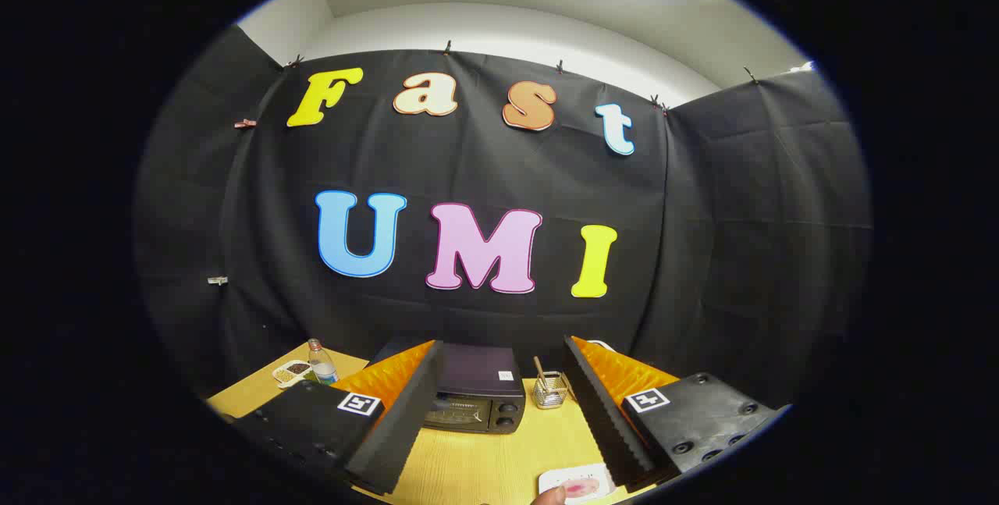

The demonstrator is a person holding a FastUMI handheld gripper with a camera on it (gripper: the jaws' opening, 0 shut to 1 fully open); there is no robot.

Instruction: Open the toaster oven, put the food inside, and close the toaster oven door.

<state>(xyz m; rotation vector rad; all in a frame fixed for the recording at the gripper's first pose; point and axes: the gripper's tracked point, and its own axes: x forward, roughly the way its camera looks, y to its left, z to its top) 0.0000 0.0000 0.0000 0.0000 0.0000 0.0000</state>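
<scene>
Gripper gapes, empty; oven at 12 o'clock, door shut: approach level, hook door top.

One toaster oven stands toward the worktop's far edge. One wire basket sits beside it, holding one stick. One plastic bottle and one divided snack dish occupy the far left corner. One plate of food lies at the near edge. One claw, its two fingers spread apart.
</scene>
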